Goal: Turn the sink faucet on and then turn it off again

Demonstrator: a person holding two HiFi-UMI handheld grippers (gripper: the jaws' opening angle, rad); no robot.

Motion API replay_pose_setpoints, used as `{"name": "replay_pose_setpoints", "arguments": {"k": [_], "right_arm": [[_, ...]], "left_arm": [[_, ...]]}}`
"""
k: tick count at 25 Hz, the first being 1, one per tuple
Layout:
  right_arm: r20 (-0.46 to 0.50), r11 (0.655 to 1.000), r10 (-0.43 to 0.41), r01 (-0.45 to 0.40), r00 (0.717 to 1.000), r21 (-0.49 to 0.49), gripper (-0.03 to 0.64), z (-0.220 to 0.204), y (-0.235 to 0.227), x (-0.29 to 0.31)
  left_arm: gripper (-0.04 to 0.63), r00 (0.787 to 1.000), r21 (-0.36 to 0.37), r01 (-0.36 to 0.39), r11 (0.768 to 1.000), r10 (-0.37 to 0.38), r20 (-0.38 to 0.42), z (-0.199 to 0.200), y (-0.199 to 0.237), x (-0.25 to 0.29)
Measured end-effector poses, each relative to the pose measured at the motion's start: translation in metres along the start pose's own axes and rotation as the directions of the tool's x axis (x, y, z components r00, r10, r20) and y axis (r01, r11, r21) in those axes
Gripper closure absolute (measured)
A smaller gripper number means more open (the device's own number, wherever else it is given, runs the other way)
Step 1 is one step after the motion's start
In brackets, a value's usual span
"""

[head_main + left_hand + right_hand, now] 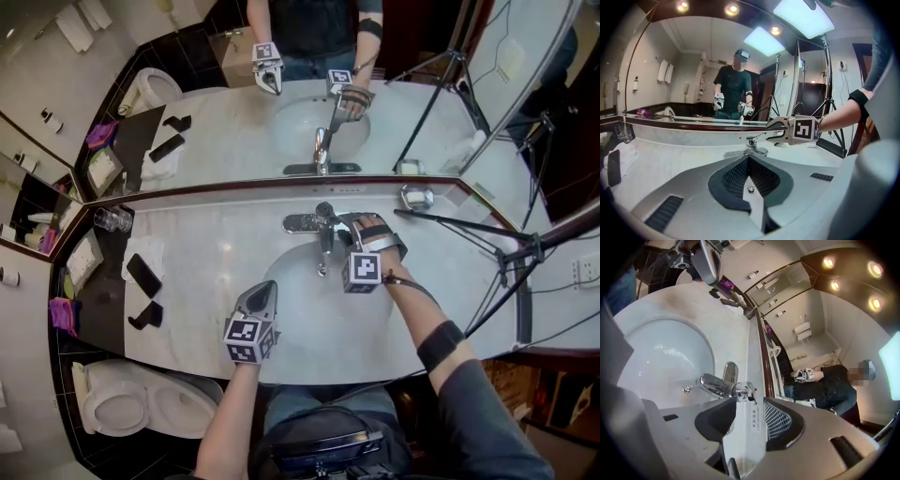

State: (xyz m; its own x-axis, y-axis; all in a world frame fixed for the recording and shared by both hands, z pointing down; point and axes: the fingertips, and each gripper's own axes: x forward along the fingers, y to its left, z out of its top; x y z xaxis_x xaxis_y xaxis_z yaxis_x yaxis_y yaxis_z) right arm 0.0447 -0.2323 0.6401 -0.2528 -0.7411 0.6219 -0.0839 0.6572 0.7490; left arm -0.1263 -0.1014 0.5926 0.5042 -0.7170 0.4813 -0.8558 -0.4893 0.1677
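The chrome faucet (323, 228) stands at the back of the white oval basin (309, 323); in the right gripper view its spout (708, 382) reaches over the bowl. My right gripper (344, 225) is just right of the faucet's lever (757, 137), its jaws open. The faucet's top (744, 392) shows just beyond the gap of the right gripper (749, 405), and nothing is between the pads. My left gripper (266, 287) hovers over the basin's near left side, shut and empty. The left gripper (749, 158) points at the faucet.
A wall mirror (281, 94) runs along the back of the marble counter (216, 244). On the left lie dark phones on a white cloth (143, 274) and a glass (112, 219). A chrome dish (416, 197) sits at the back right, tripod legs (506, 253) beyond, a toilet (122, 403) below left.
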Motion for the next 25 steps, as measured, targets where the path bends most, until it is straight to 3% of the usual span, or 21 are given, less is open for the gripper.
{"name": "replay_pose_setpoints", "arguments": {"k": [7,25], "right_arm": [[-0.023,0.992,0.026,-0.028,0.999,-0.123,0.451,0.002,0.008,0.019],[-0.010,0.987,-0.018,0.016,1.000,-0.158,0.480,0.006,0.012,0.019]], "left_arm": [[0.607,1.000,-0.017,0.002,1.000,-0.002,-0.004,-0.007,0.002,0.006],[0.607,0.999,-0.037,0.015,0.999,-0.016,-0.033,-0.022,-0.002,0.017]]}}
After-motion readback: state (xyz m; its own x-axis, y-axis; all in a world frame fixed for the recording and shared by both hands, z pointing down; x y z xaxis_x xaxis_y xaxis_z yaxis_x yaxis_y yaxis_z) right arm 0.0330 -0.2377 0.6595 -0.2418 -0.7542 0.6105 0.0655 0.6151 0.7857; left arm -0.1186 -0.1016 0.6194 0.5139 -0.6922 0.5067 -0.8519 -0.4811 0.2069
